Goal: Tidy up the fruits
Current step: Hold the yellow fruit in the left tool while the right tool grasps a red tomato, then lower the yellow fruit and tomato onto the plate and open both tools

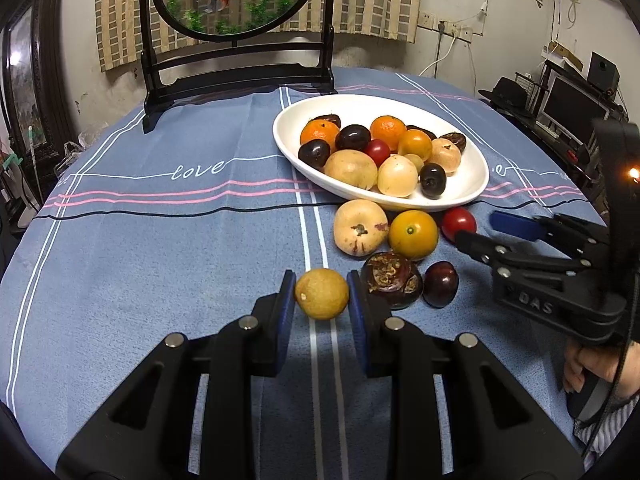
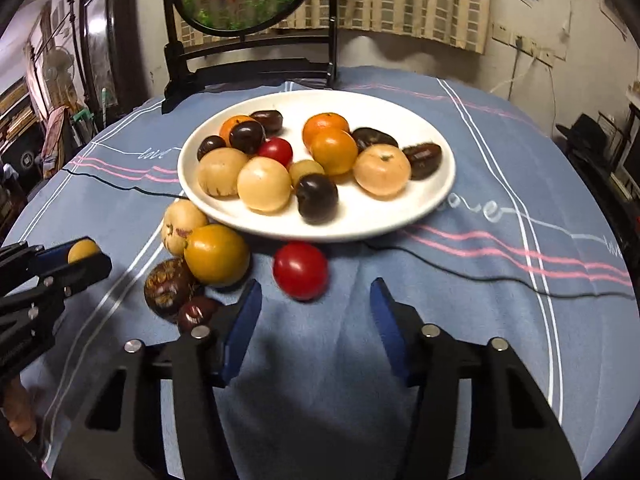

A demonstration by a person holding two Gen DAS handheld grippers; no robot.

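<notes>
My left gripper [image 1: 321, 286] is shut on a small yellow-brown fruit [image 1: 320, 298], held just above the blue cloth; it also shows at the left edge of the right wrist view as the left gripper [image 2: 86, 258]. My right gripper [image 2: 316, 286] stands open, and a red tomato [image 2: 300, 270] lies on the cloth just ahead of its tips with a gap on each side. A white plate [image 2: 440, 184] behind holds several fruits. Loose beside it lie a pale fruit [image 1: 360, 228], a yellow tomato [image 1: 413, 234], a rough brown fruit [image 1: 391, 280] and a dark plum [image 1: 440, 284].
A black stand with a round goldfish panel [image 1: 236, 76] stands at the back of the round table. A thin black cable [image 1: 180, 212] crosses the cloth under the plate's near rim. A person's hand [image 1: 592, 364] grips the right tool's handle.
</notes>
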